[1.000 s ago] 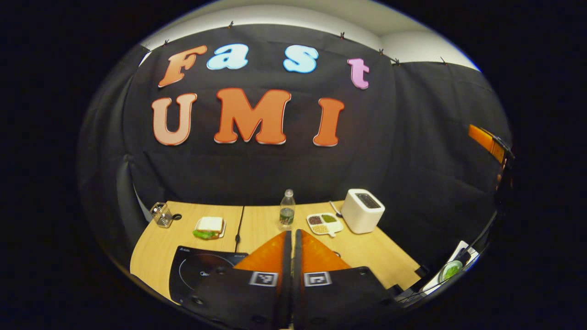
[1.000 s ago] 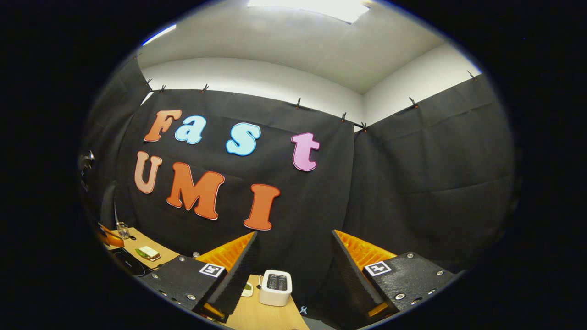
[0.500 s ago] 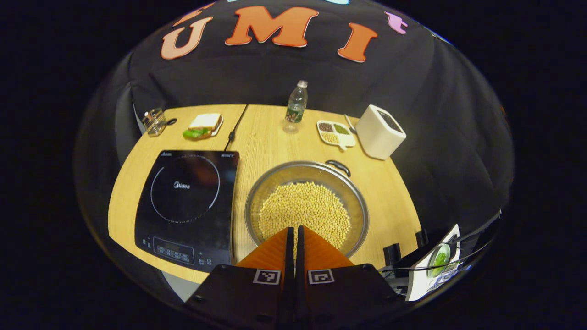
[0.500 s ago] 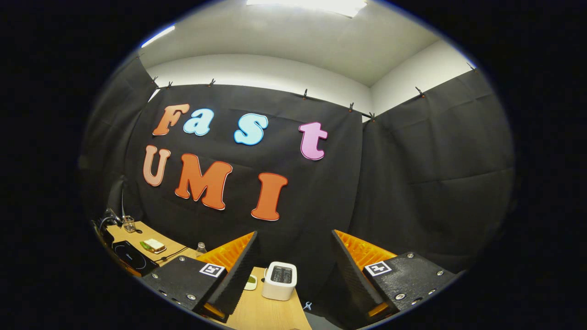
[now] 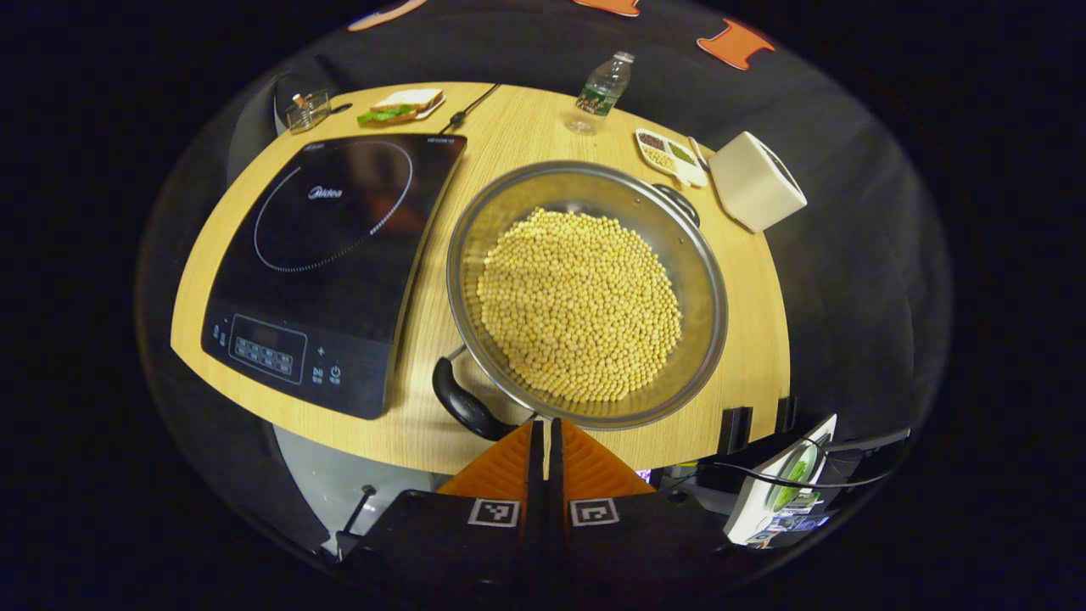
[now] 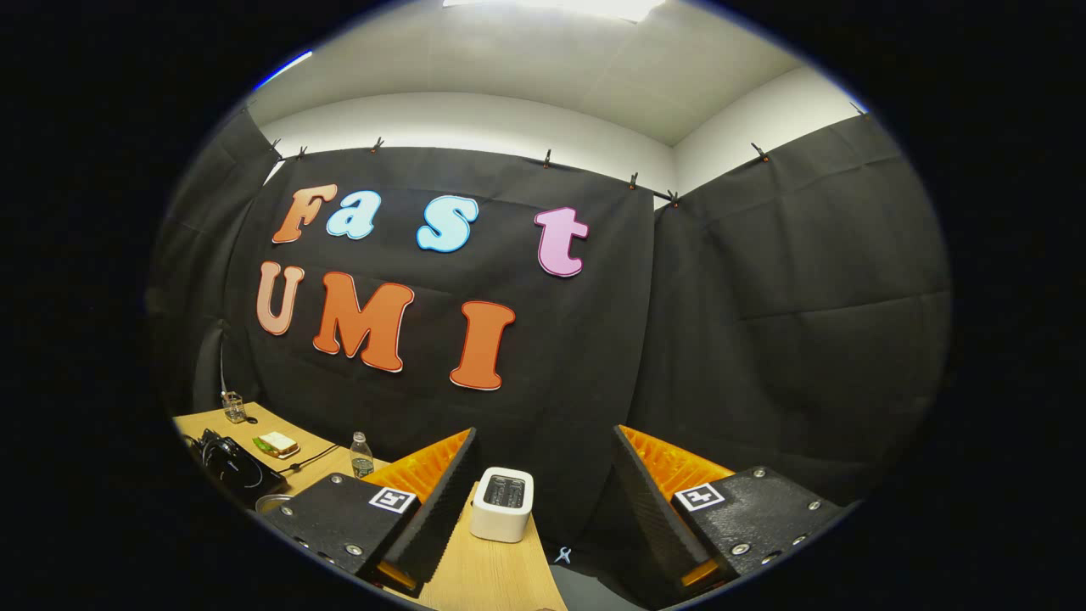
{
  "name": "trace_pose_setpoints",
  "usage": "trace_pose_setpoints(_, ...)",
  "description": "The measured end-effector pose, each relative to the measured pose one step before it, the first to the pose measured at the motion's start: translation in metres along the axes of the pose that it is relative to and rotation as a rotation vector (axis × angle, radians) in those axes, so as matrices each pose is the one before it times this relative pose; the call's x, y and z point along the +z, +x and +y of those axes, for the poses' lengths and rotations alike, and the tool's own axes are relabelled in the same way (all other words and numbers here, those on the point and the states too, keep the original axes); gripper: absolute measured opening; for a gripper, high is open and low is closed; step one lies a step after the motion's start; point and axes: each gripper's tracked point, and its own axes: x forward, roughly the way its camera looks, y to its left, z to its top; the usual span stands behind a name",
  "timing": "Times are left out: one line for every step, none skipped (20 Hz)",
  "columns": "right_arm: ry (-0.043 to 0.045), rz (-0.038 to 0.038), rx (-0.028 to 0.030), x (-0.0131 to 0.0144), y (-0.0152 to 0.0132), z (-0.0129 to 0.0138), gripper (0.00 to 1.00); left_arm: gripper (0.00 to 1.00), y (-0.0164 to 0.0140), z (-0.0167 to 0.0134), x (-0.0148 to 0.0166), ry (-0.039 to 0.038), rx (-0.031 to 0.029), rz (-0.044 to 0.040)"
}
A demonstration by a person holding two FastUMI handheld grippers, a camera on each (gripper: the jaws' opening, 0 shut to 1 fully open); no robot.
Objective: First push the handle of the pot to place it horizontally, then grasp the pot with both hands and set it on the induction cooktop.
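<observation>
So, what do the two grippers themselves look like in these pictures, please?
The left gripper and the right gripper are built alike: each has two wedge-shaped fingers on black plates. Each plate carries one square black-and-white marker. The right gripper's plates show screw heads, and its fingers are ribbed on the outer faces.

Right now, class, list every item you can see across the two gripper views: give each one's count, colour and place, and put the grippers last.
pot: one, steel, full of yellow beans, table centre
pot handles: two, black, near-left and far-right of the rim
induction cooktop: one, black, left of the pot
sandwich on a plate: one, white and green, far edge
glass holder: one, clear, far left corner
water bottle: one, clear, far edge
divided dish: one, white, beside the toaster
toaster: one, white, far right
table: one, light wood
left gripper: shut, above the near handle
right gripper: open, aimed at the toaster
</observation>
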Motion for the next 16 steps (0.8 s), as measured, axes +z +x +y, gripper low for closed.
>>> trace_pose_setpoints(0.00187, 0.00169, 0.00222, -0.00214, -0.00089, -0.00181, 0.95, 0.08, 0.00578, 0.0011, -0.00735, -0.01885, 0.00164, 0.02579)
trace_pose_setpoints(0.0021, 0.00125, 0.00369, -0.001, 0.00008, -0.00118, 0.95, 0.08, 0.00597, 0.00149, -0.00737, -0.02115, 0.00773, 0.02361)
trace_pose_setpoints(0.00207, 0.00158, 0.0037, -0.00227, -0.00133, -0.00096, 0.95, 0.08, 0.00641, 0.00134, -0.00518, -0.0184, 0.005, 0.01941)
trace_pose_setpoints(0.00263, 0.00273, 0.00299, -0.00214, -0.00012, -0.00091, 0.95, 0.09, 0.00597, 0.00055, -0.0042, -0.01975, 0.0039, 0.0198)
trace_pose_setpoints(0.00216, 0.00456, 0.00447, -0.0024, -0.00156, 0.00001, 0.95, 0.08, 0.00562, 0.00025, -0.00088, -0.01692, -0.00123, 0.00765)
trace_pose_setpoints(0.001, 0.00577, 0.00094, -0.0026, -0.00144, -0.00072, 0.95, 0.08, 0.00401, 0.00213, -0.00025, -0.0165, 0.00622, 0.01051)
trace_pose_setpoints(0.0003, 0.00559, 0.00109, -0.00182, -0.00031, -0.00075, 0.95, 0.08, 0.00353, 0.00125, 0.00237, -0.01276, 0.00086, 0.00006)
trace_pose_setpoints(-0.00003, 0.00147, -0.00086, -0.00085, -0.00172, -0.00017, 0.95, 0.08, 0.00342, 0.00097, 0.00324, -0.01052, -0.00074, 0.00004)
trace_pose_setpoints(0.00061, 0.00174, -0.00312, -0.00023, -0.00198, -0.00136, 0.95, 0.08, 0.00374, 0.00272, 0.00315, -0.01133, 0.00876, 0.00555)
trace_pose_setpoints(0.00143, 0.00259, -0.00395, -0.0009, -0.00066, -0.00027, 0.95, 0.08, 0.00343, 0.00213, 0.00482, -0.0058, 0.00208, -0.00131)
trace_pose_setpoints(0.00207, 0.00126, -0.0066, -0.00055, -0.0008, 0.00013, 0.95, 0.08, 0.00249, 0.00151, 0.00086, -0.00685, -0.00293, 0.01718)
trace_pose_setpoints(0.00464, 0.00118, -0.00486, -0.00002, 0.00002, 0.00034, 0.95, 0.08, 0.00267, 0.00394, 0.00288, 0.01135, 0.00643, -0.00216)
trace_pose_setpoints(0.00621, 0.00128, -0.00515, -0.00062, 0.0019, 0.00261, 0.95, 0.08, 0.00197, 0.00719, 0.00396, 0.00949, 0.02354, -0.00349)
trace_pose_setpoints(0.0063, 0.00414, -0.0035, -0.0003, 0.00146, 0.00286, 0.95, 0.08, 0.00188, 0.00427, 0.00704, 0.00617, 0.01638, -0.00851)
trace_pose_setpoints(0.00383, 0.00508, -0.00296, -0.00063, 0.00094, 0.00457, 0.95, 0.08, -0.00041, 0.0054, 0.00884, 0.00658, 0.01302, -0.00879)
trace_pose_setpoints(-0.00039, 0.00157, -0.00144, 0.00072, 0.0005, 0.00398, 0.95, 0.08, 0.0005, 0.00511, 0.00679, 0.01102, 0.01157, -0.00718)
